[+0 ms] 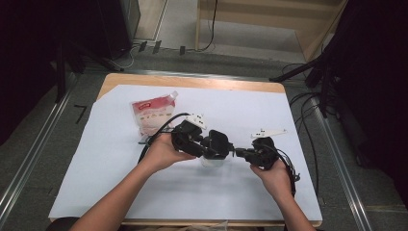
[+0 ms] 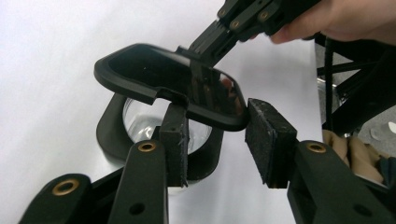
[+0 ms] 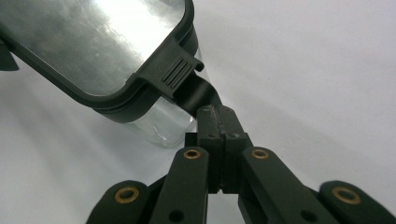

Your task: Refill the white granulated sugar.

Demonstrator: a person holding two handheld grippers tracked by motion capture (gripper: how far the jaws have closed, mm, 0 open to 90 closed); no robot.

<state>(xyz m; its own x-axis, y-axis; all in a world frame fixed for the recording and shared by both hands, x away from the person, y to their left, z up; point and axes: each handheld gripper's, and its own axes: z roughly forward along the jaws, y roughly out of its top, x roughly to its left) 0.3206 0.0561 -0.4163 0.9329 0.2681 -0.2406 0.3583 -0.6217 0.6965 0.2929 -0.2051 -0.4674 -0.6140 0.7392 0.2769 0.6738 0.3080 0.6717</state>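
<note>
Now right gripper (image 3: 219, 121) pinches the black lid's (image 3: 93, 51) tab.

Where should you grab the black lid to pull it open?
Pinch the black flap hanging under the ribbed tab on the lid rim, coming in from the side, outside the clear jar. It sticks out thin and flat, so jaws fit across it; the right gripper is shut on it there.

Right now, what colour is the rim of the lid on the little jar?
Black. The lid has a black rim around a shiny clear middle, best seen in the right gripper view.
</note>
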